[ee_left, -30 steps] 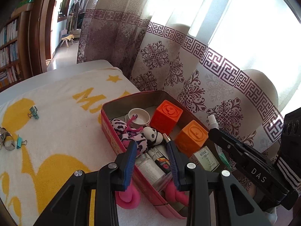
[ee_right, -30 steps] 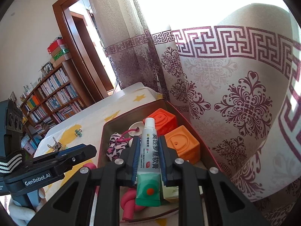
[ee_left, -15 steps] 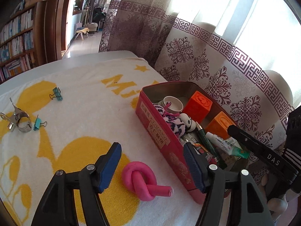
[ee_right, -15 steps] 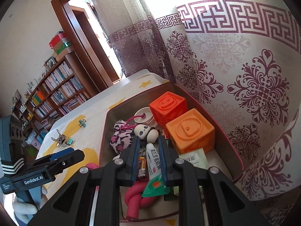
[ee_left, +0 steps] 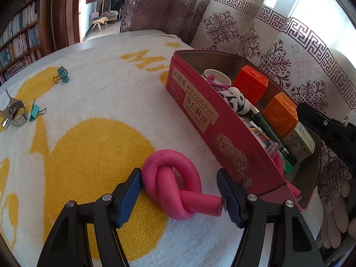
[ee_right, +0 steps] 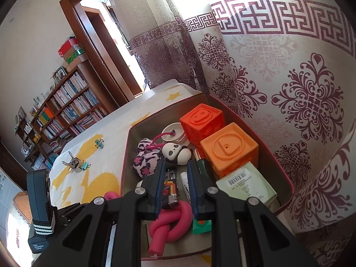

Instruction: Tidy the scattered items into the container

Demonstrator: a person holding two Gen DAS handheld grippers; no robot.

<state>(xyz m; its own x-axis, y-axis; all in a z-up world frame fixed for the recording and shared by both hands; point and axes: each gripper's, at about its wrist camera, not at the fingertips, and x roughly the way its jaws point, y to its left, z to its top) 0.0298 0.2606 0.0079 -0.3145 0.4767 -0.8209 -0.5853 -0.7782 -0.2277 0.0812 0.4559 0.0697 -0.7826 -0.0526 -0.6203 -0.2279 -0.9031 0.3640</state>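
Knot (ee_left: 172, 183), low centre of the left view, sits between the wide left claw (ee_left: 181, 192): close across its loop, then lift into the tin (ee_left: 224, 138); right claw (ee_right: 175, 185) hangs narrow, empty.

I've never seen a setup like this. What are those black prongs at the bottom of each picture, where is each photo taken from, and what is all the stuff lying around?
There is no robot: a person holds a two-finger gripper in each hand, each carrying a camera looking along its fingers. In the left view, the left gripper is open around a knotted pink foam roller lying on a white-and-yellow towel. Farther off lie two teal binder clips and a metal clip. The right view looks into the red tin, where the right gripper hangs open, holding nothing. Inside are two orange cubes, a panda toy, a tube and another pink roller.
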